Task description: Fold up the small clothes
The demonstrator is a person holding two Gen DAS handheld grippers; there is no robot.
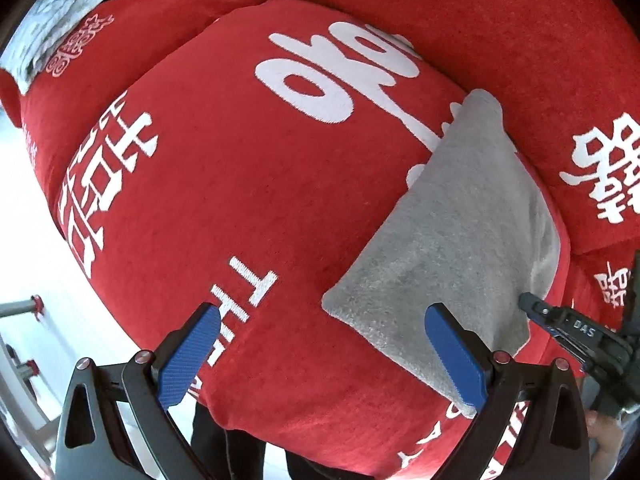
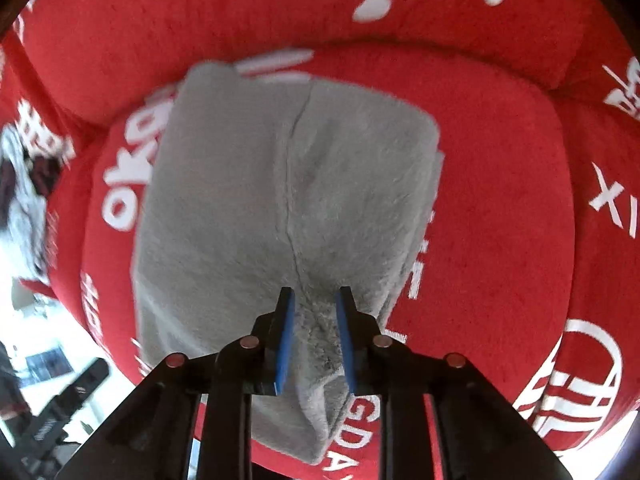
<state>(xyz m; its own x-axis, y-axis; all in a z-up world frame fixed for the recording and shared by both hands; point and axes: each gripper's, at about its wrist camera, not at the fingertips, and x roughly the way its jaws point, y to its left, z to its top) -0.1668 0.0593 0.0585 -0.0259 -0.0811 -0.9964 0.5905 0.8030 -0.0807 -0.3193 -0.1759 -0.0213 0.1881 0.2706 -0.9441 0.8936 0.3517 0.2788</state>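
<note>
A grey fleece garment (image 2: 260,200) lies folded on a red cushion with white lettering (image 2: 500,220). My right gripper (image 2: 315,300) is closed on a bunched near edge of the grey garment, fabric pinched between its blue pads. In the left wrist view the grey garment (image 1: 460,232) lies at the right on the red cushion (image 1: 240,184). My left gripper (image 1: 322,316) is open wide above the cushion; its right finger (image 1: 452,356) sits over the garment's near edge and holds nothing. The right gripper (image 1: 532,304) shows at the garment's right edge.
More red cushions with white characters (image 1: 520,40) rise behind and beside the seat. A white and dark patterned cloth (image 1: 56,16) lies at the far left. A bright white floor (image 1: 24,232) and metal frame parts (image 1: 24,306) lie left of the cushion edge.
</note>
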